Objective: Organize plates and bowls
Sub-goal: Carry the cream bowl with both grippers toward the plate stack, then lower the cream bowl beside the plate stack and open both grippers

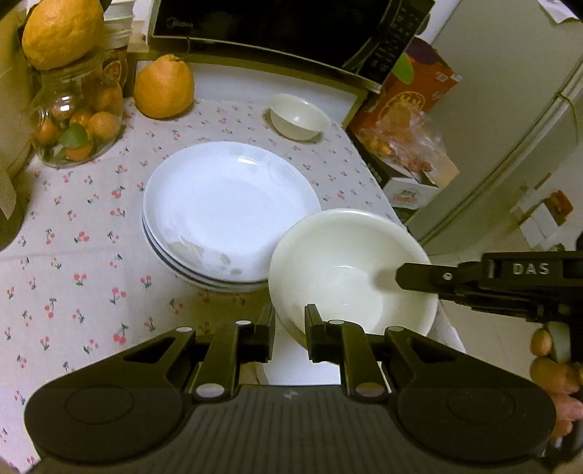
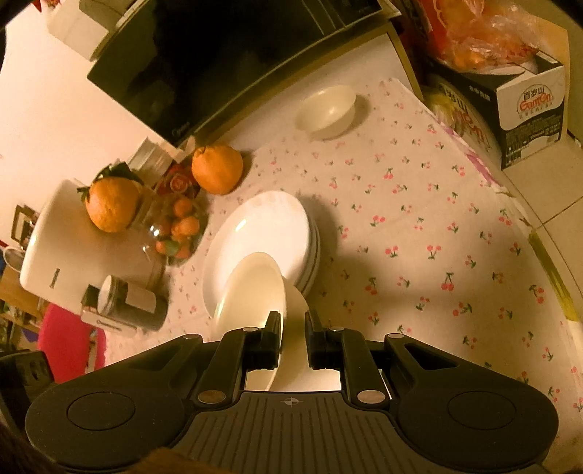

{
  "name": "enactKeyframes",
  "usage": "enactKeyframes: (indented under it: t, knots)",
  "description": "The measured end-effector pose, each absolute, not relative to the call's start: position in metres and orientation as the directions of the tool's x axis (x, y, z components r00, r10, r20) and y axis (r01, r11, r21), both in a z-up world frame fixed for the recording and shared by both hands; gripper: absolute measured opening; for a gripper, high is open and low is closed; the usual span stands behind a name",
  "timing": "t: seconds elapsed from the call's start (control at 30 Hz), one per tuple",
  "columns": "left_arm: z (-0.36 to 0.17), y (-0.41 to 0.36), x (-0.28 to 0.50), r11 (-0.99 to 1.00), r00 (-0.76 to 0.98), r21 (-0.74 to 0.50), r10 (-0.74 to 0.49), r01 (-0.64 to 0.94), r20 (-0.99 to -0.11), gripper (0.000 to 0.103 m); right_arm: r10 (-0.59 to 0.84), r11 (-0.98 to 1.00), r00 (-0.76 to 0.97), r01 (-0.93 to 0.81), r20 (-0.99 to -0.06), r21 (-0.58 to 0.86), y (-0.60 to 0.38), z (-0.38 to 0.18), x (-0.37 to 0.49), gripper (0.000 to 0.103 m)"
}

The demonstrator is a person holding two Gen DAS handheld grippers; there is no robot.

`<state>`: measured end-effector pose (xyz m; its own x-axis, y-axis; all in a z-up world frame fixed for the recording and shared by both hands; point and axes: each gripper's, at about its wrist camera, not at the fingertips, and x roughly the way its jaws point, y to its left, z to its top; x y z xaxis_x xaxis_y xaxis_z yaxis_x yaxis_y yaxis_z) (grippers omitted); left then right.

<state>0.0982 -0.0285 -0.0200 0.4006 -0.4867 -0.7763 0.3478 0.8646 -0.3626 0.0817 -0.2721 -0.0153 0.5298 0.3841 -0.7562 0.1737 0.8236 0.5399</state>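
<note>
A cream bowl is held above the table's front right, beside a stack of white plates. My left gripper is shut on the bowl's near rim. My right gripper comes in from the right, with one finger inside the bowl's far rim. In the right wrist view the right gripper is shut on the rim of the bowl, in front of the plate stack. A second small cream bowl stands at the back of the table; it also shows in the right wrist view.
The cherry-print tablecloth covers the table. A glass jar of small oranges with a large citrus on top stands at back left, another citrus beside it. A microwave is behind. Boxes and a fridge stand right.
</note>
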Motion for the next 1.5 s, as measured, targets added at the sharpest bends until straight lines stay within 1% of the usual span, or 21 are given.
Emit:
enactKeyframes:
  t: [0.2,0.47,0.63,0.83,1.37,1.5]
  knots:
    - [-0.016,-0.025,0.087,0.857,0.401,-0.348,-0.491,0.379,-0.773,0.015,0.39,0.837,0.511,0.15,-0.766,0.527,-0.268,-0.016,0.074,0.016]
    - [-0.021,-0.024,0.082,0.874,0.407,-0.288,-0.445,0.391,-0.797,0.015,0.385,0.866,0.46,0.118,-0.8,0.485,-0.252,-0.025,0.072,0.016]
    - [-0.028,-0.024,0.081,0.879,0.389,-0.276,-0.428,0.389,-0.815,0.015,0.352,0.901,0.431,0.085,-0.831,0.426,-0.241,-0.029,0.072,0.016]
    - [-0.031,-0.028,0.078,0.885,0.402,-0.215,-0.389,0.414,-0.829,0.015,0.31,0.937,0.41,0.02,-0.858,0.348,-0.226,-0.032,0.071,0.017]
    - [-0.042,-0.033,0.077,0.881,0.361,-0.211,-0.377,0.423,-0.853,0.017,0.266,0.959,0.388,-0.011,-0.882,0.284,-0.225,-0.034,0.071,0.017]
    - [-0.043,-0.034,0.077,0.881,0.356,-0.211,-0.376,0.424,-0.855,0.017,0.268,0.958,0.386,-0.009,-0.883,0.287,-0.227,-0.034,0.071,0.017]
